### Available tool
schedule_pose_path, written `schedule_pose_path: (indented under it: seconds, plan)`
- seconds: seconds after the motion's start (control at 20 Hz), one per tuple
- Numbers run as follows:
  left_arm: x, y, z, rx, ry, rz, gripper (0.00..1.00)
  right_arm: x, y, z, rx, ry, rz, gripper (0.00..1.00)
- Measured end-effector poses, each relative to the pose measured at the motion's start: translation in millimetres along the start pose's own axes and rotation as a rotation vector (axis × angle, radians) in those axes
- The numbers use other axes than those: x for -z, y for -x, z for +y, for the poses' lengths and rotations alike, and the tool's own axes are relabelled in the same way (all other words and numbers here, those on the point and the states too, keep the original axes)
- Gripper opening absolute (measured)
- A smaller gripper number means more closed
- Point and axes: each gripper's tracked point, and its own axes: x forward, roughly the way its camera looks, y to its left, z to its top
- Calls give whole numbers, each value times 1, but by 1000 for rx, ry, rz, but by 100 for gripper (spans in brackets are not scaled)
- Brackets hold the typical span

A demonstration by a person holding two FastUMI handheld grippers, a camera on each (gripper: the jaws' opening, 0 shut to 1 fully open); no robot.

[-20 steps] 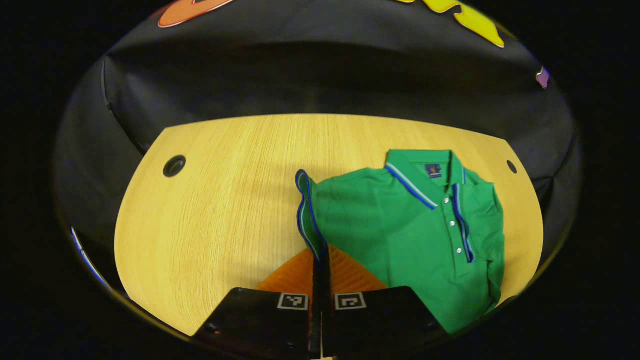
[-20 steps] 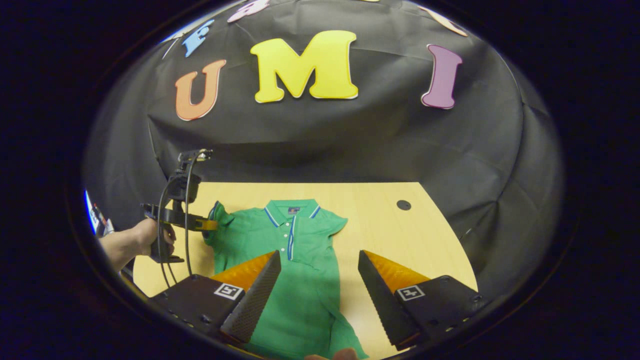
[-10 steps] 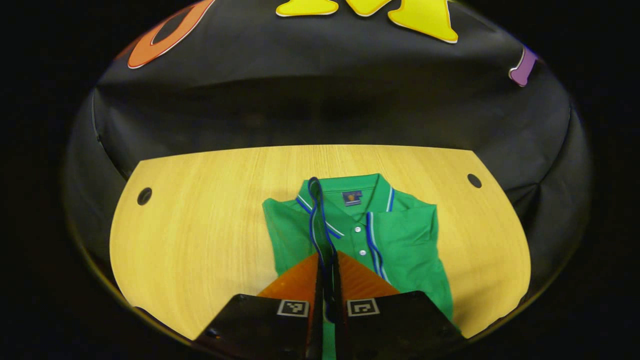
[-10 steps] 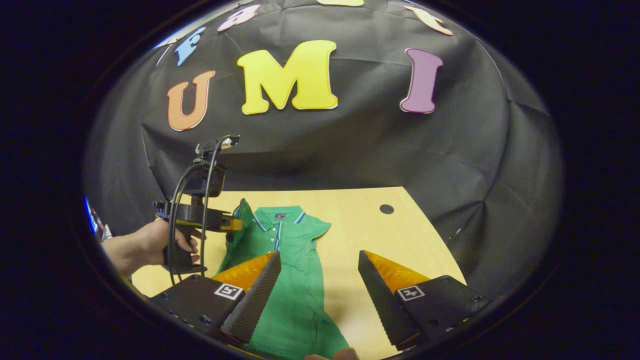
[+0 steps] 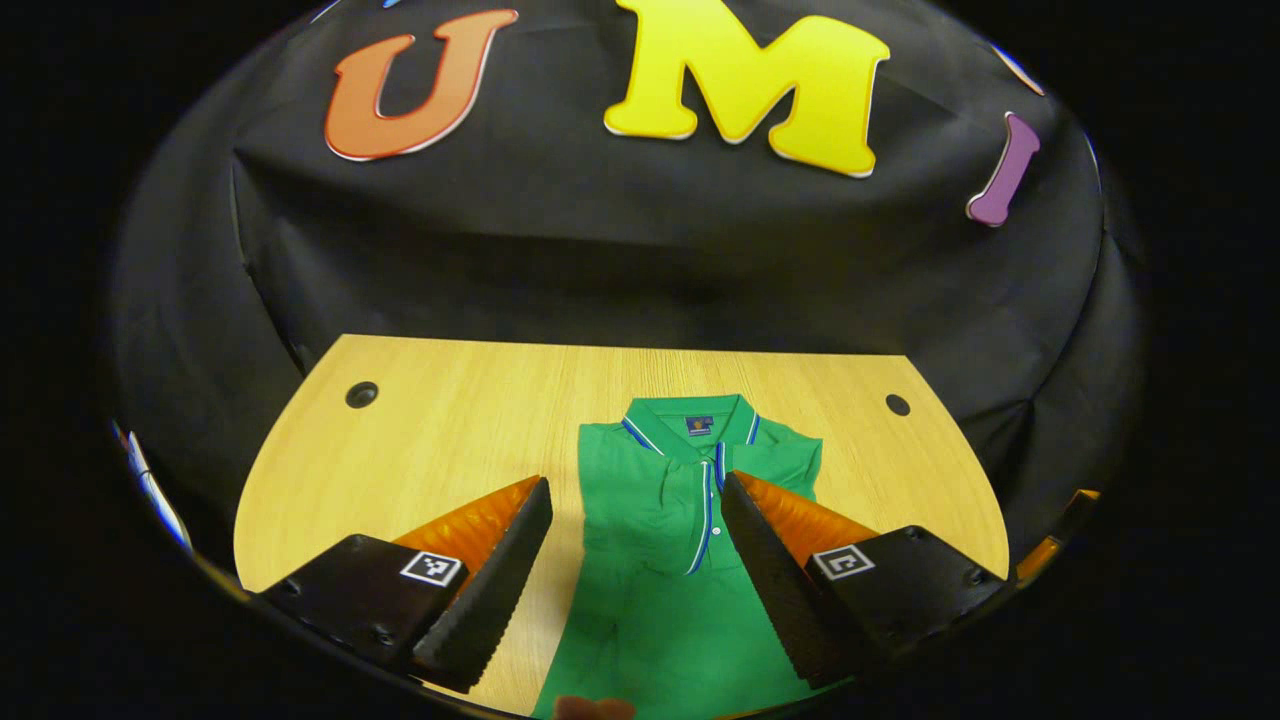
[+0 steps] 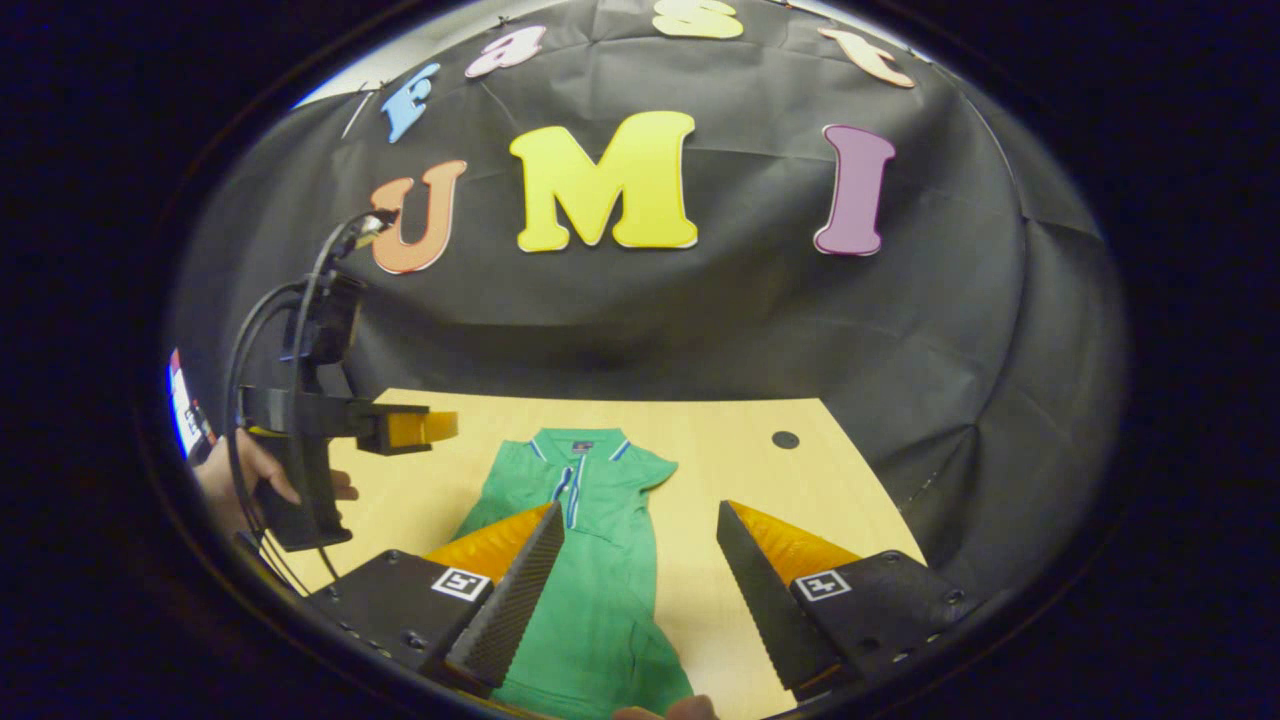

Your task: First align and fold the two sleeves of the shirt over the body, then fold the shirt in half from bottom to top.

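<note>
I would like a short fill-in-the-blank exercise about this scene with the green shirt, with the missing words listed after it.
1. The shirt on the table is ____ in colour.
2. The fingers of the left gripper stand ____, with nothing between them.
3. The shirt lies with its collar pointing toward the booth's ____.
4. In the right gripper view, the right gripper is ____.

Missing words: green; open; wall; open

My shirt point(image 5: 660, 520) is bright green, its collar point(image 5: 688, 415) and placket edged in blue-and-white stripes, lying on my table point(image 5: 450, 430) of pale yellow woodgrain.
</note>
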Motion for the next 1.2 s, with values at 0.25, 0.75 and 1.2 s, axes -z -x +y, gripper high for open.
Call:
schedule_pose_path:
  seconds: [0.25, 0.75, 1.2]
  plan:
    - [45, 86, 17, -7, -37, -35, 100, 15, 33, 9, -47, 54, -18, 94]
    - [193, 159, 50, -1, -84, 114, 100, 153, 68, -18, -35, 121, 250, 96]
    - [325, 164, 84, -16, -23, 470, 100, 292, 66, -58, 53, 80, 624, 96]
